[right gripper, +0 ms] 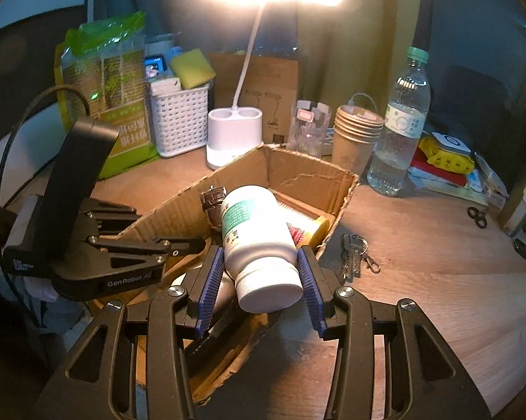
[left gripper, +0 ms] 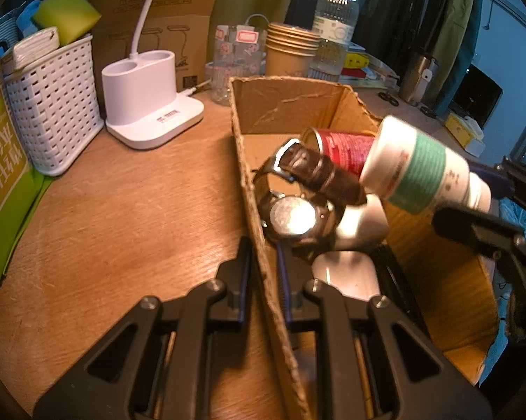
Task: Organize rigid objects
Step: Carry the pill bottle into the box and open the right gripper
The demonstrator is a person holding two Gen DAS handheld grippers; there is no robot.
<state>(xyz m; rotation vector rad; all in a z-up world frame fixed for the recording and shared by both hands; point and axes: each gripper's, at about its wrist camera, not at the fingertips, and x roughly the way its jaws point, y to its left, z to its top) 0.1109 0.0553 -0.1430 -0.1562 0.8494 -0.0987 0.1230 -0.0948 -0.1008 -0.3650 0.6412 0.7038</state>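
Observation:
An open cardboard box [left gripper: 284, 105] [right gripper: 312, 175] sits on the wooden desk. Inside lie a wristwatch with a brown strap [left gripper: 298, 206] [right gripper: 212, 203], a red can [left gripper: 347, 150] [right gripper: 310, 232] and a white computer mouse [left gripper: 343, 276]. My left gripper [left gripper: 263, 273] [right gripper: 186, 245] is shut on the box's left wall, one finger inside and one outside. My right gripper [right gripper: 263, 273] is shut on a white pill bottle with a green label [right gripper: 259, 241] [left gripper: 417, 171] and holds it tilted over the box.
A bunch of keys [right gripper: 355, 252] lies on the desk right of the box. Behind the box stand a white lamp base [left gripper: 147, 101] [right gripper: 233, 133], a white basket [left gripper: 53, 105], a glass [right gripper: 306, 127], paper cups [right gripper: 355, 136] and a water bottle [right gripper: 399, 129].

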